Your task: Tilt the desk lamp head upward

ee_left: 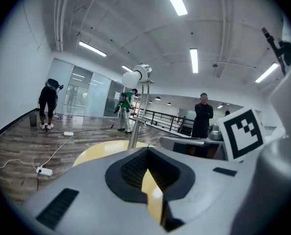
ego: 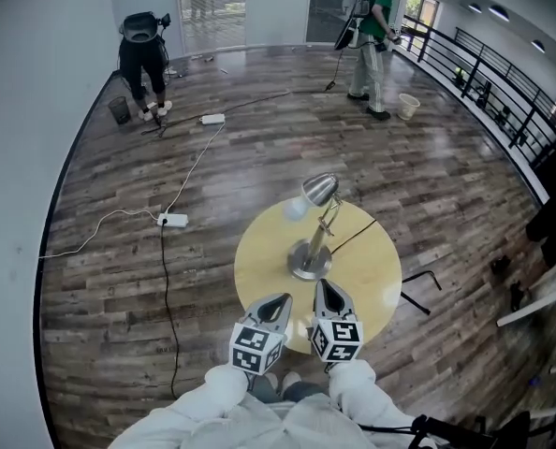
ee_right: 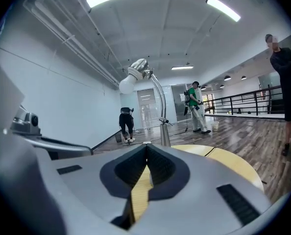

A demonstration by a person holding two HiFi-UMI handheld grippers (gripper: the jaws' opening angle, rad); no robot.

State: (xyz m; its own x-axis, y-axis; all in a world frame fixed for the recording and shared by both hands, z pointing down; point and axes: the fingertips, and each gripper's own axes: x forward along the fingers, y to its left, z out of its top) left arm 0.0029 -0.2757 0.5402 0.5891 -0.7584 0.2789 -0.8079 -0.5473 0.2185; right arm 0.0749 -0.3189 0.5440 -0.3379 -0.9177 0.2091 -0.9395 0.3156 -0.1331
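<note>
Head view is showing a round yellow table [ego: 259, 262] on a wood plank floor, with the desk lamp [ego: 313, 227] standing near its middle on a round metal base. The lamp head [ego: 320, 189] is sitting atop a thin curved arm, its white bulb [ego: 296, 210] facing down and toward the table's left side. A black cord [ego: 358, 236] is running from the lamp off the table's right edge.

The left gripper [ego: 278, 300] and the right gripper [ego: 327, 289] are hovering side by side at the table's near edge, both apart from the lamp and pointing toward its base. Left gripper view is showing that gripper's [ee_left: 146, 149] jaws pressed together with nothing between them, the lamp [ee_left: 138, 76] rising beyond them. Right gripper view is showing the same for the other gripper [ee_right: 146, 146]: jaws closed tip to tip and empty, the lamp head [ee_right: 135, 74] drooping to the left well beyond.

On the floor, a white power strip [ego: 173, 220] is lying left of the table. Two people are working at the far end of the room.
</note>
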